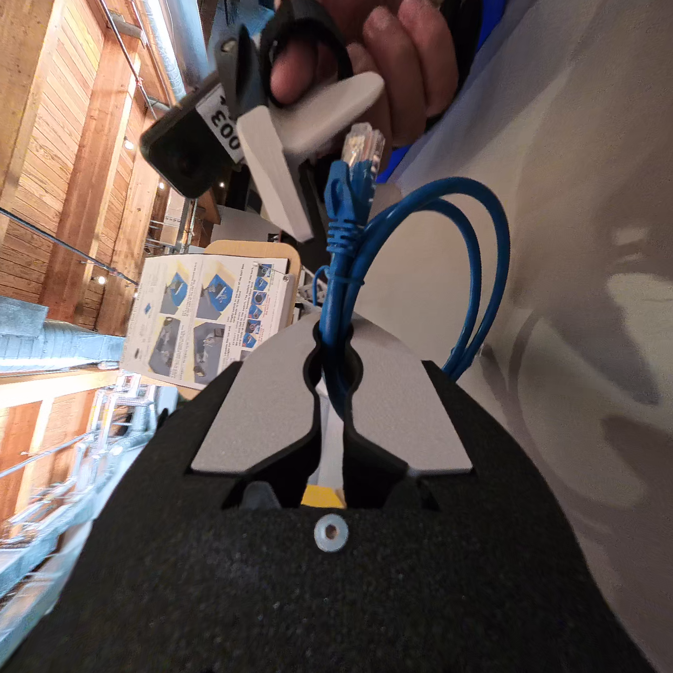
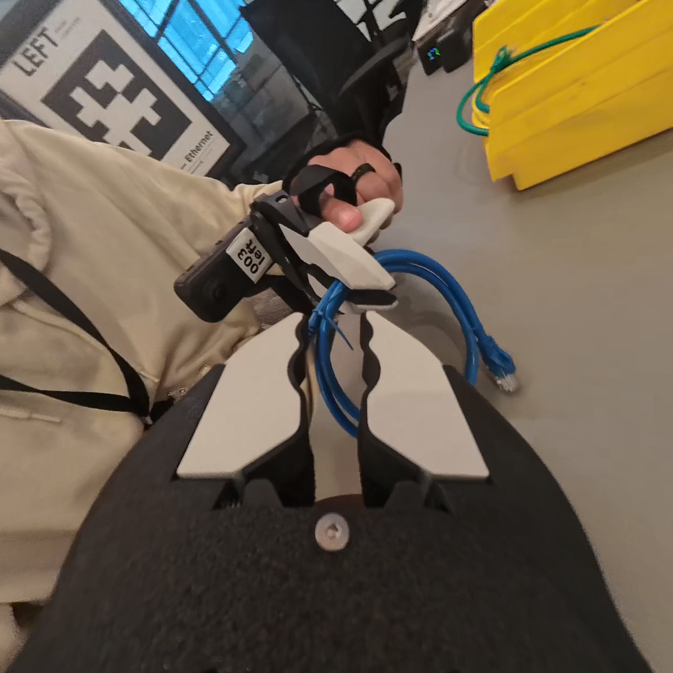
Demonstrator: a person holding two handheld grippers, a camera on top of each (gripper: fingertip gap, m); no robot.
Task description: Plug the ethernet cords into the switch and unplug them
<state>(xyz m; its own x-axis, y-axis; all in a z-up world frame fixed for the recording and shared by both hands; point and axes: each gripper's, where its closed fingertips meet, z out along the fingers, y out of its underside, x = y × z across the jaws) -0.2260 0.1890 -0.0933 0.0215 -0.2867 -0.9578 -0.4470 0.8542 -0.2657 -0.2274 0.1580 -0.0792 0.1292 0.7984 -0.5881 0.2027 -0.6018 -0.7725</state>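
A coiled blue ethernet cord (image 1: 488, 255), tied in a bundle with a thin tie, is clamped between my left gripper's (image 1: 333, 327) fingers. One clear-tipped plug (image 1: 360, 145) sticks out past the fingertips. In the right wrist view the left gripper (image 2: 382, 291) holds the cord (image 2: 455, 291) above the grey table, and the other plug (image 2: 504, 380) hangs at the right. My right gripper (image 2: 333, 320) has its jaws partly apart with the cord's loop running between them. It also shows in the left wrist view (image 1: 298, 229), just left of the plug. No switch is in view.
A yellow bin (image 2: 582, 109) with a green cord (image 2: 473, 98) hanging over its side stands at the back right of the grey table (image 2: 546, 327). A printed instruction sheet (image 1: 211, 313) and a black-and-white marker board (image 2: 109, 91) stand behind. A beige sleeve (image 2: 109, 255) fills the left.
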